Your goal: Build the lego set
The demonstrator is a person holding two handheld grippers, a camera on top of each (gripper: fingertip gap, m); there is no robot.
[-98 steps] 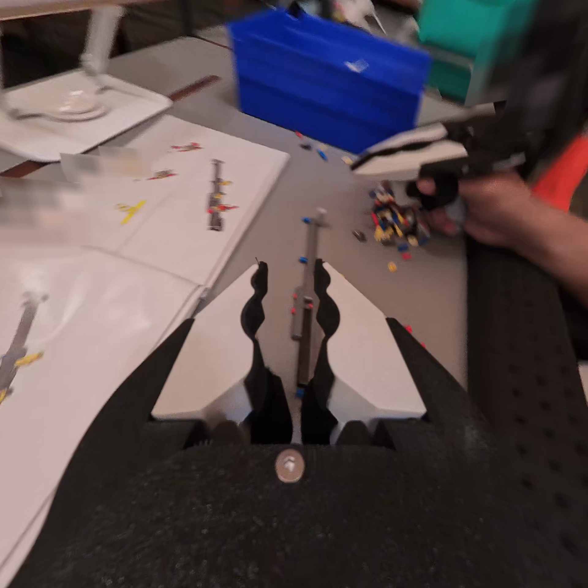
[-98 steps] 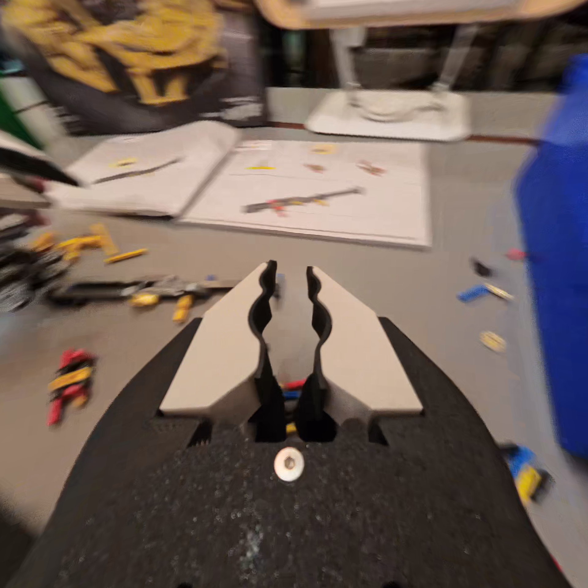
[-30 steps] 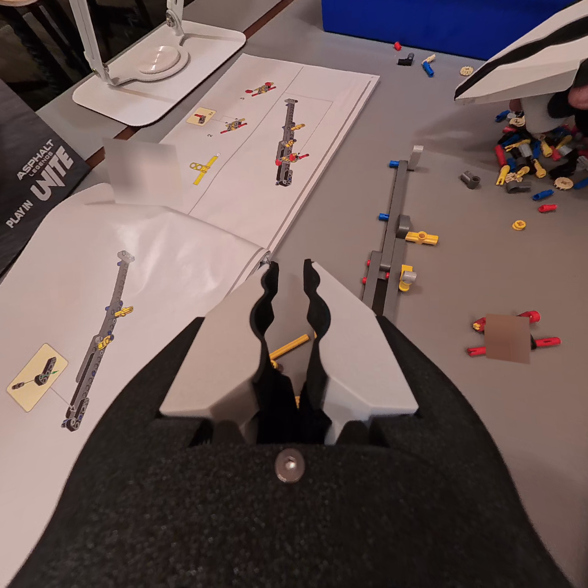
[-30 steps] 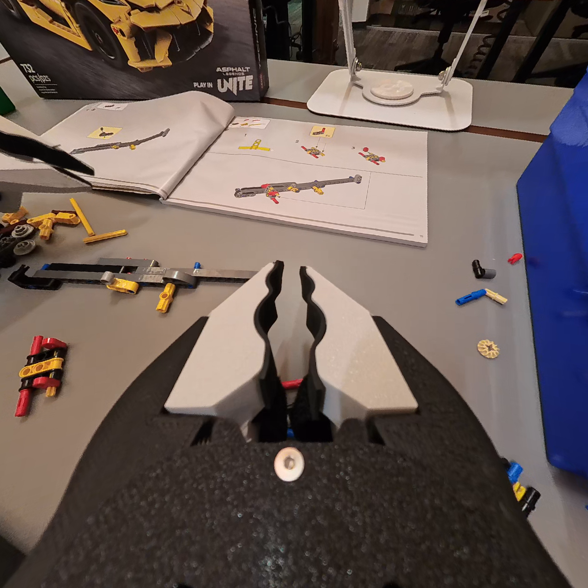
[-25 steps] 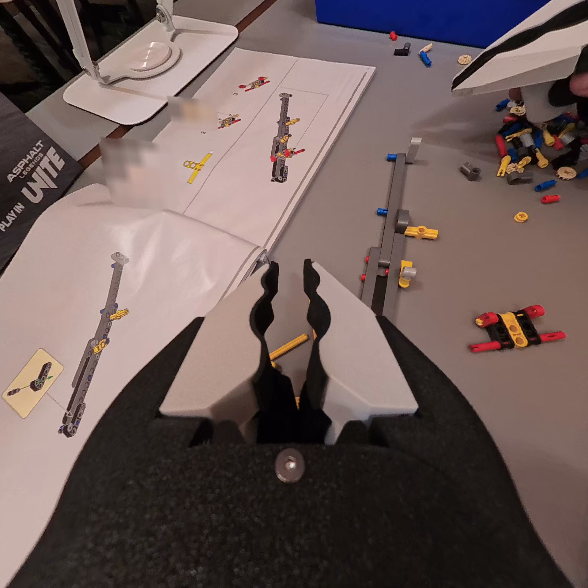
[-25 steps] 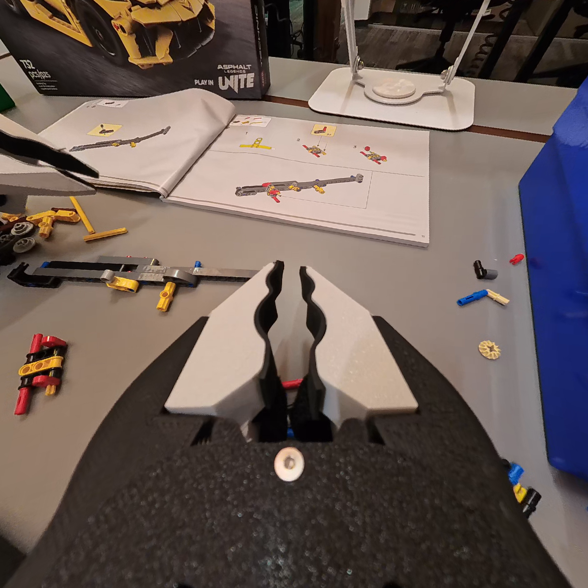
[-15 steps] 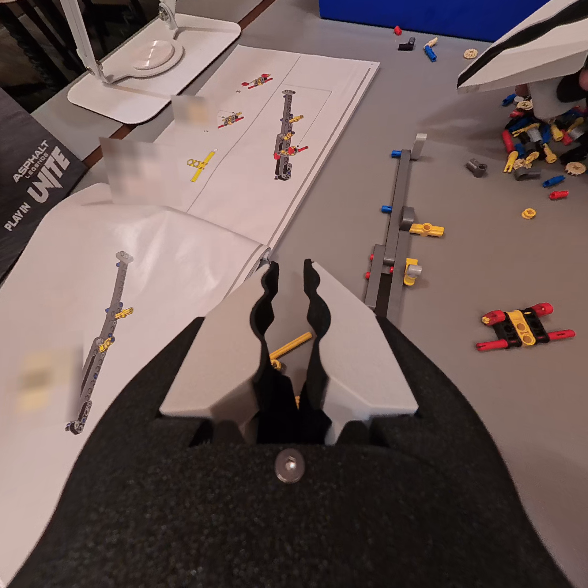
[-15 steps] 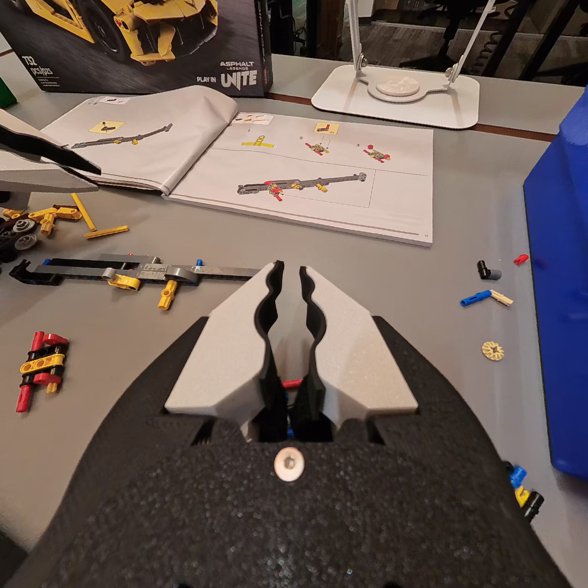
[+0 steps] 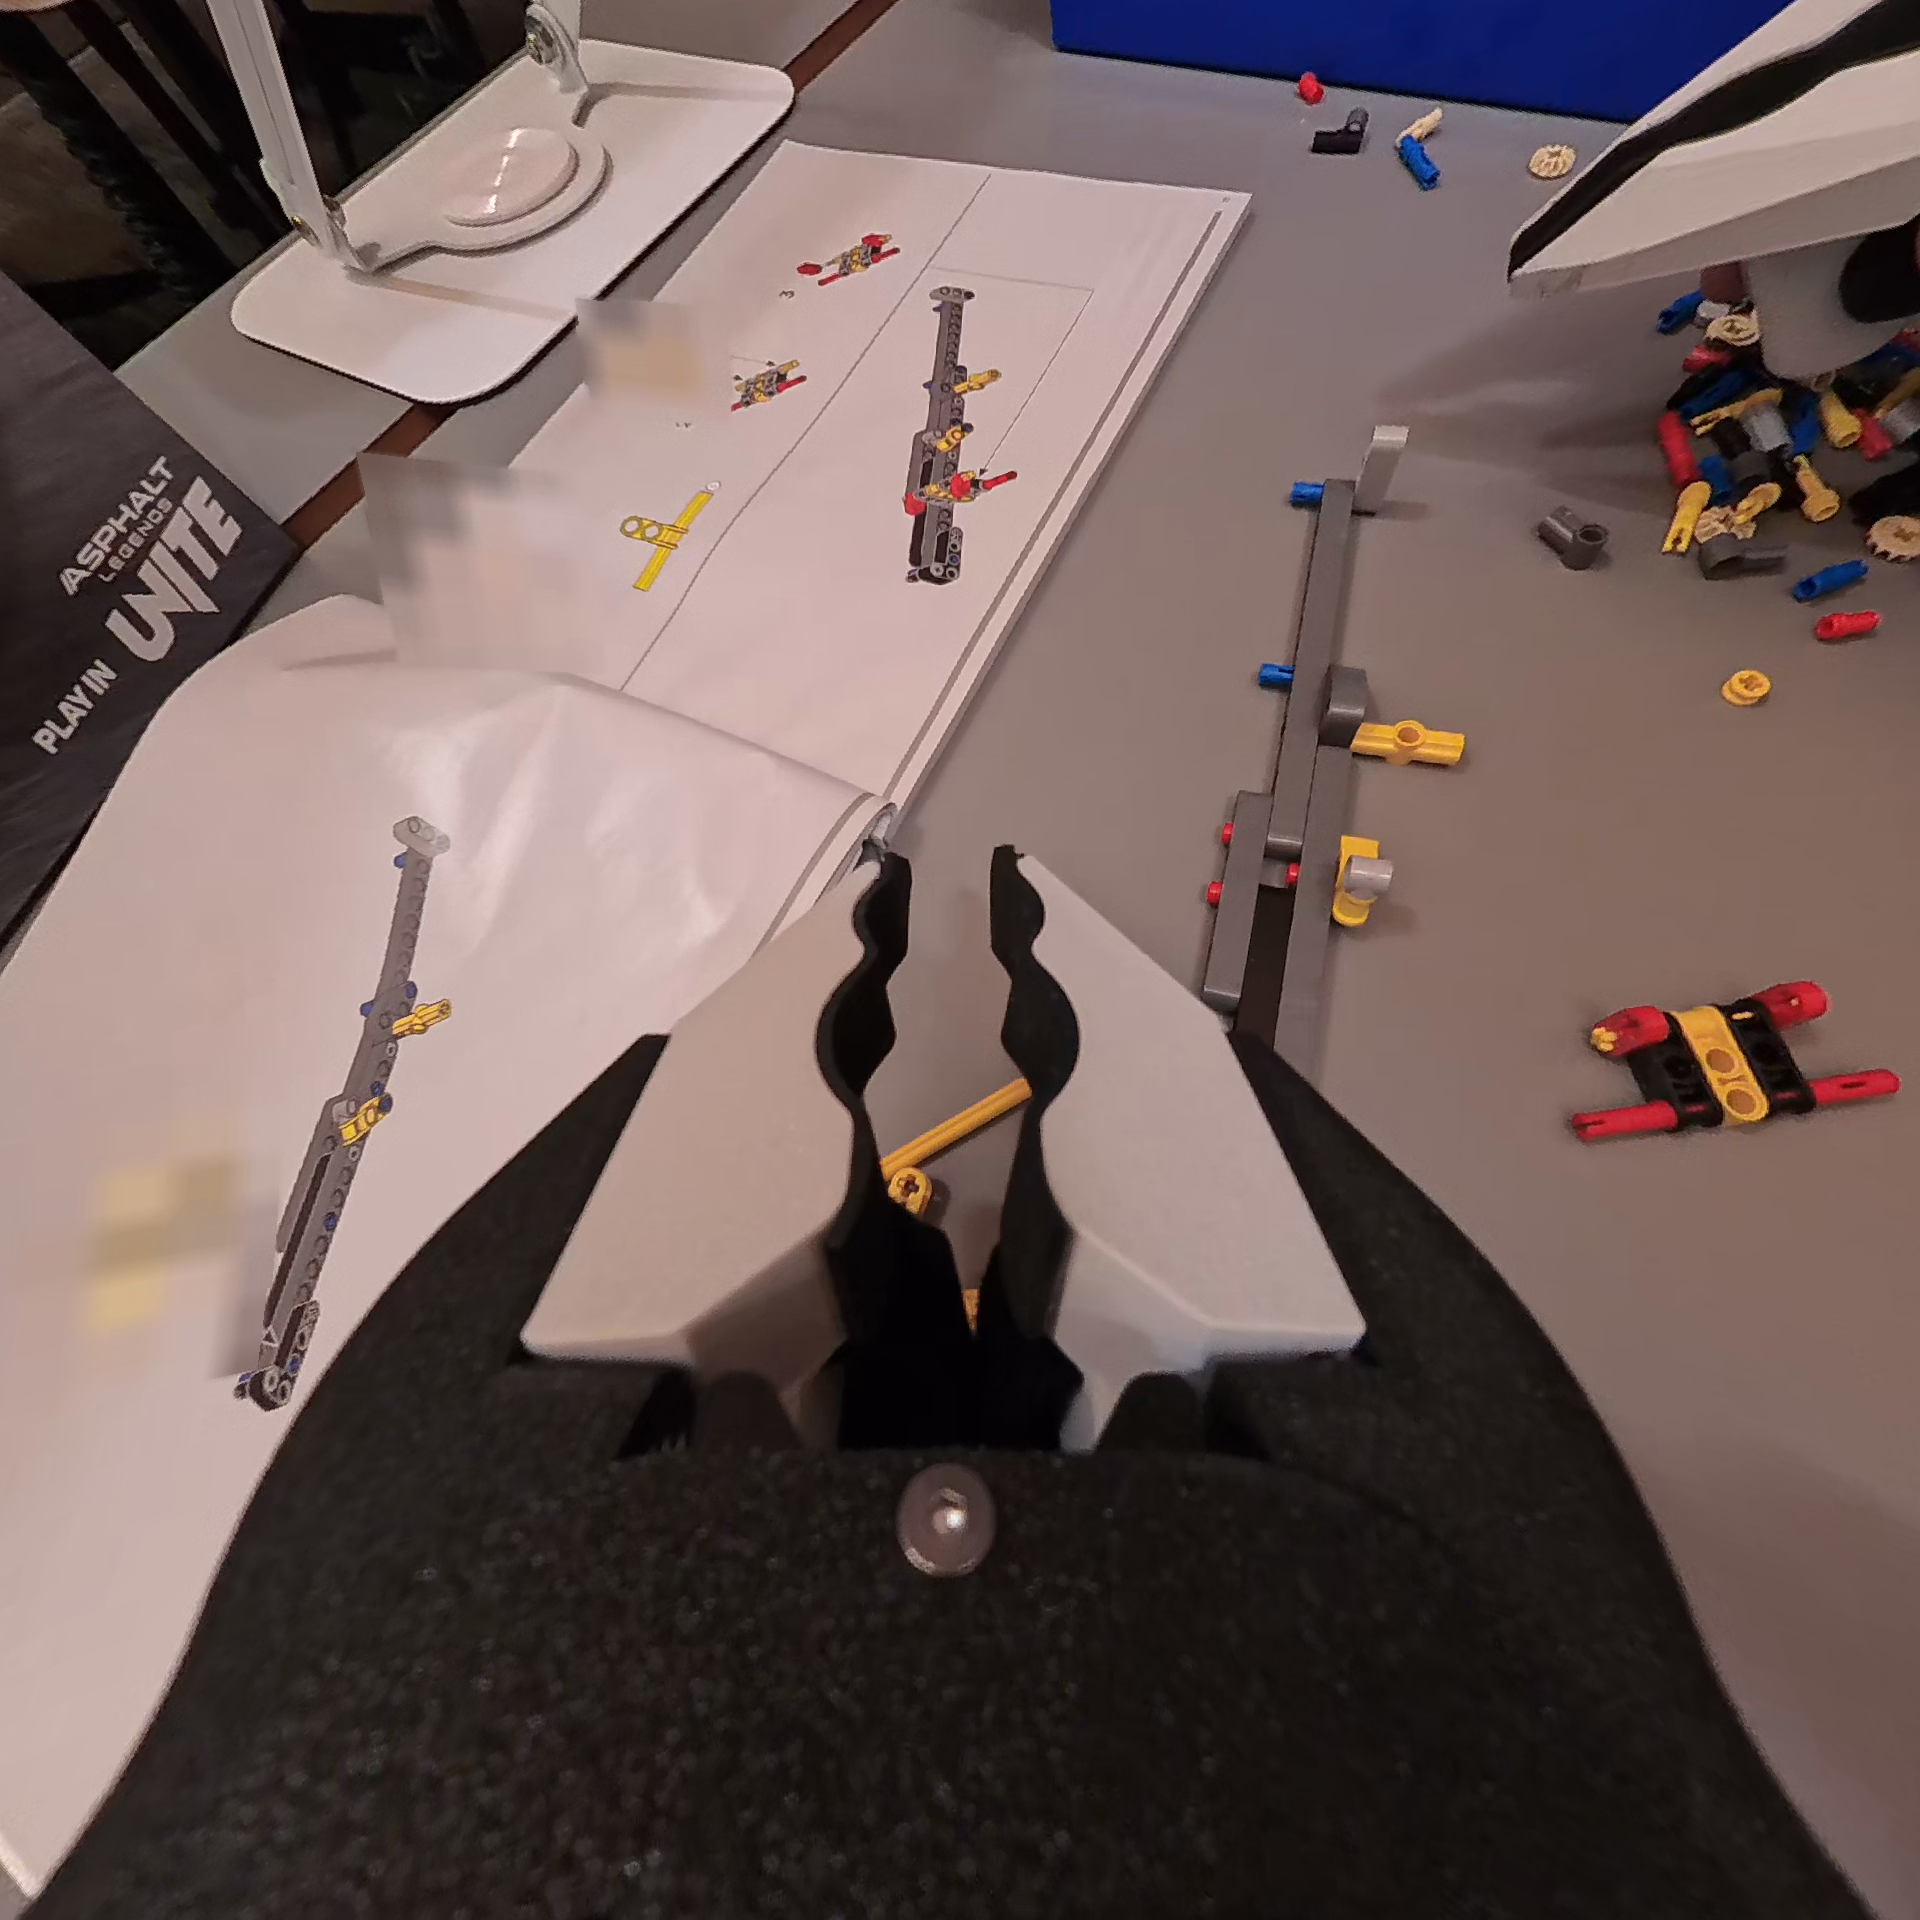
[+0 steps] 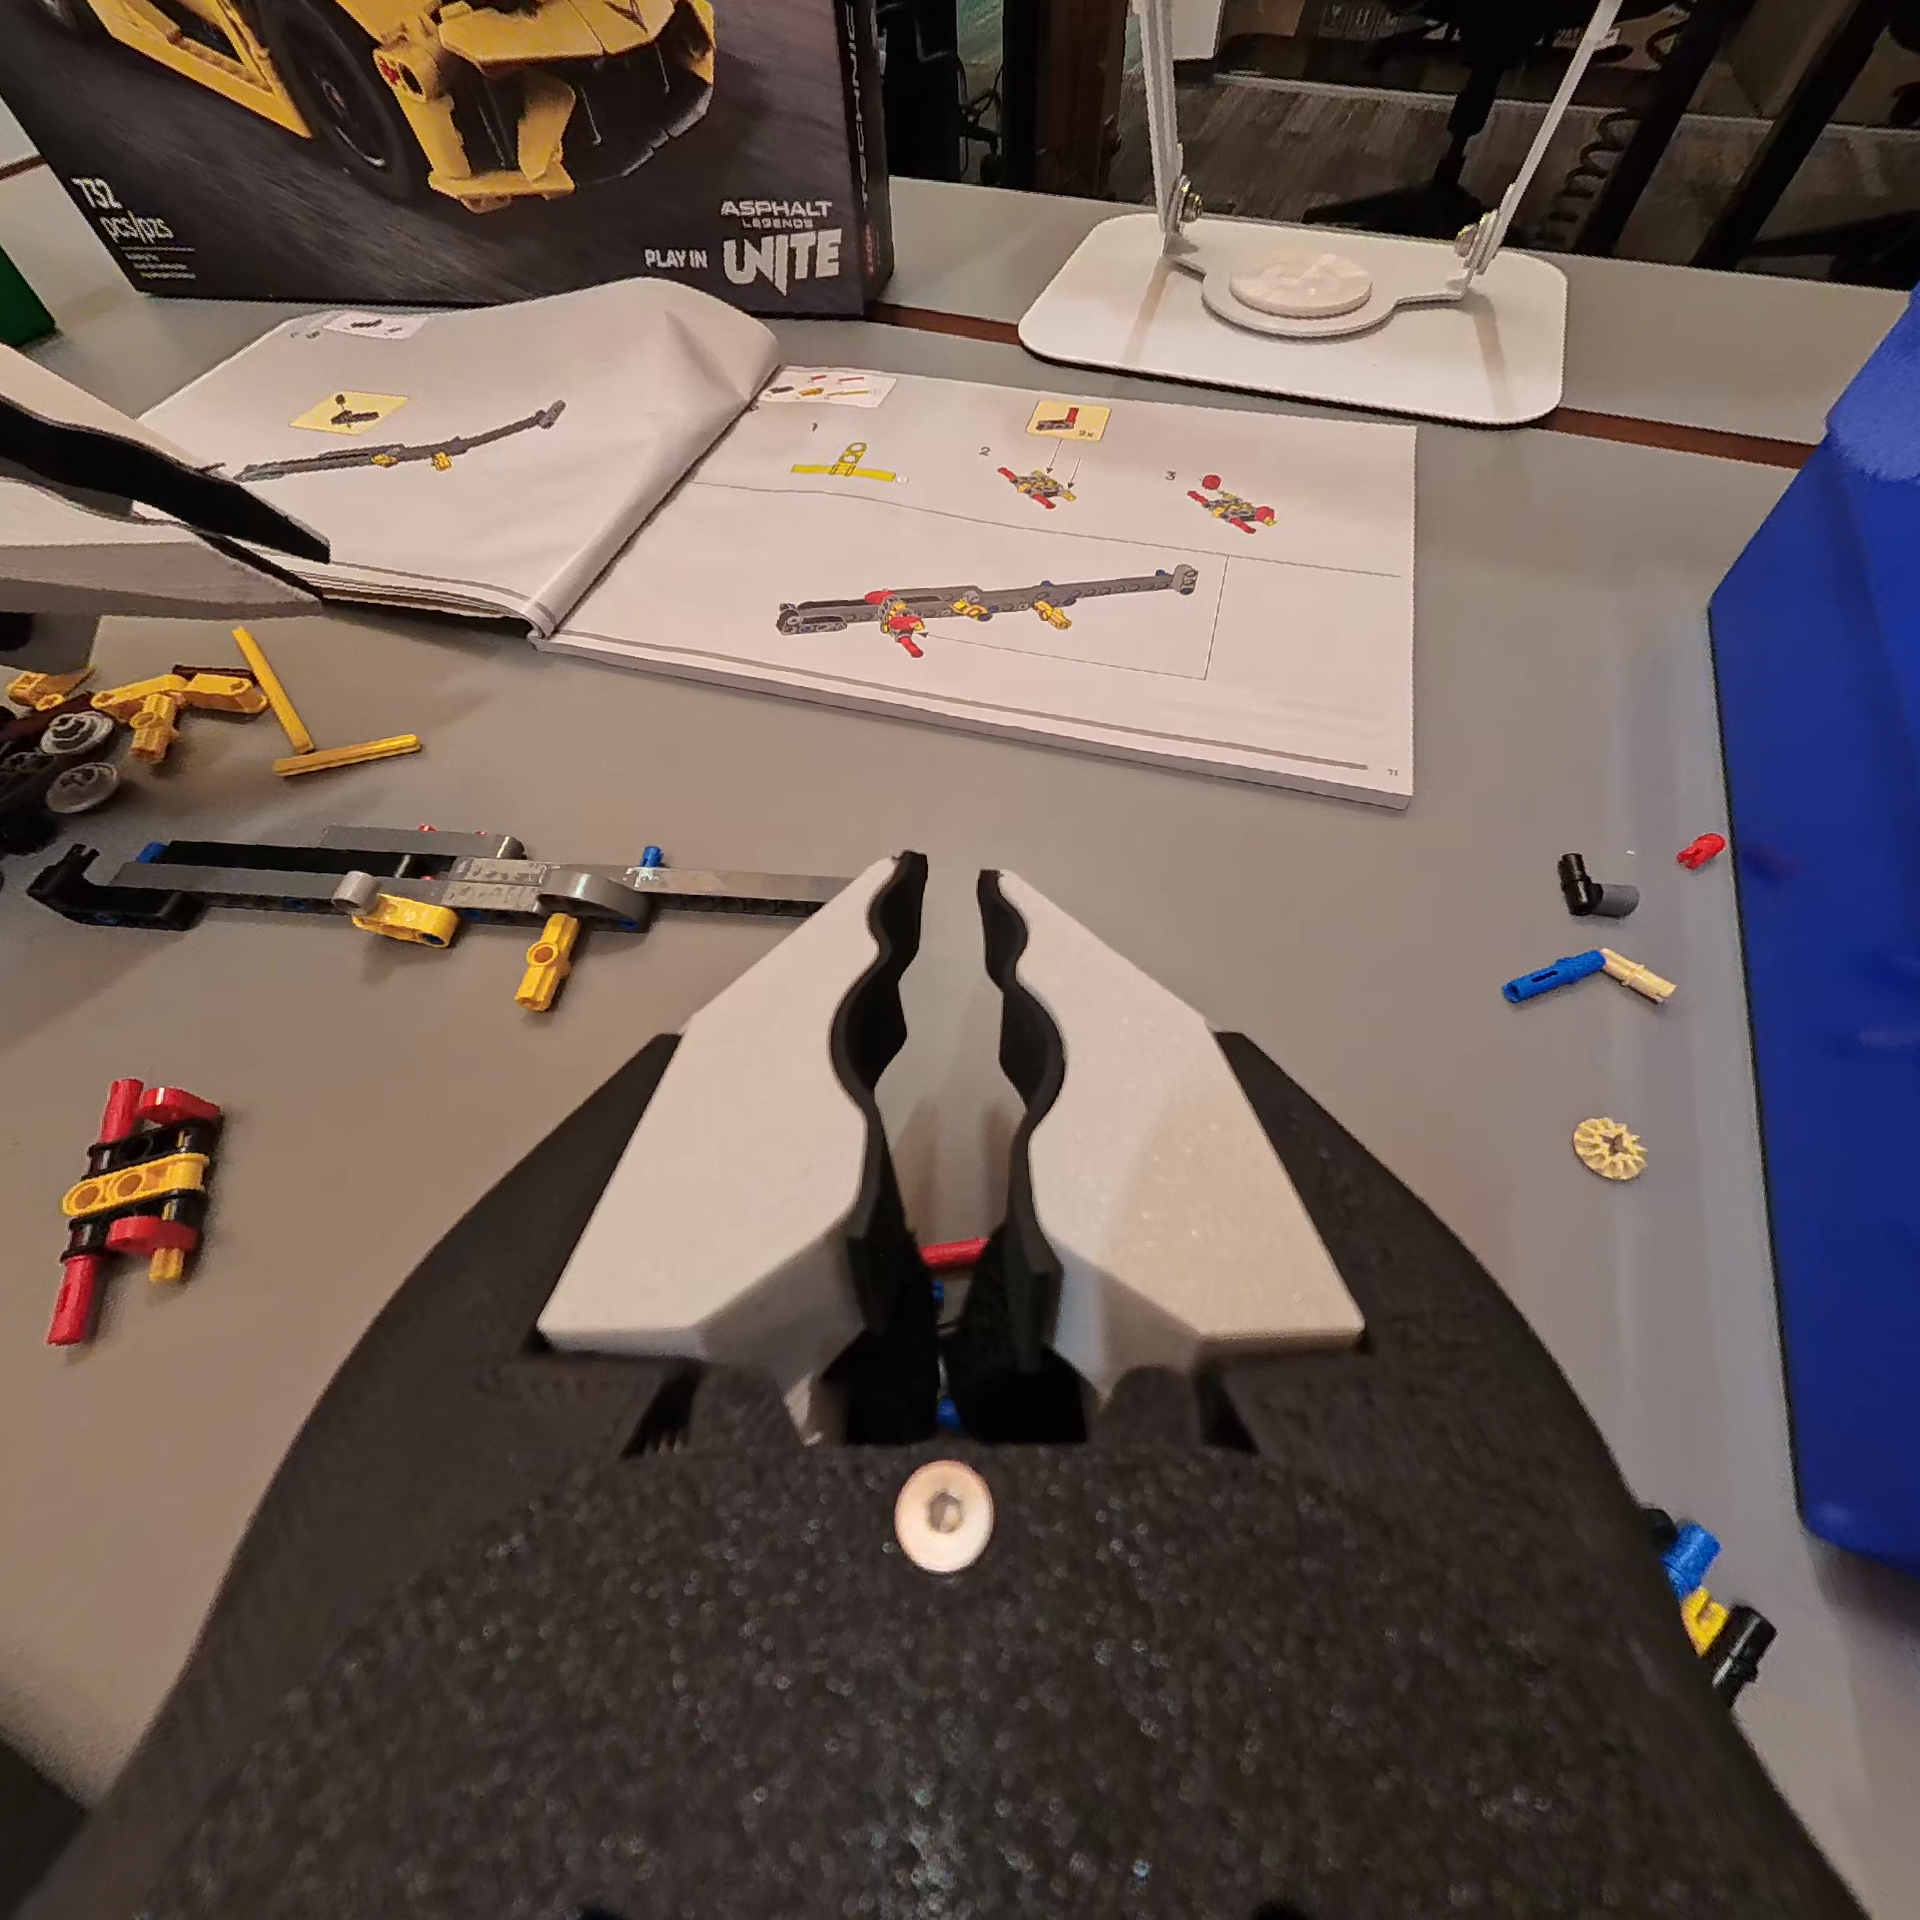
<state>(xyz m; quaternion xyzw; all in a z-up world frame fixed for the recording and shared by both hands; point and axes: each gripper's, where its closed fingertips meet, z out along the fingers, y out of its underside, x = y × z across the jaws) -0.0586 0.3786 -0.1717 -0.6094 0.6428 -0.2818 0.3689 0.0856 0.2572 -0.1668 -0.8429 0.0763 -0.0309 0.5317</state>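
Left gripper point(image 9: 951, 868): yours, jaws narrowly parted, empty, hovering over a yellow plastic axle rod point(image 9: 961, 1127). Small red, yellow and black pin-and-beam subassembly point(image 9: 1735, 1070): to its right, near; long axis crosswise. Long dark-grey beam assembly point(image 9: 1304, 748): between them, lengthwise ahead; right gripper point(image 10: 951, 873), narrowly parted too, looks farther off.
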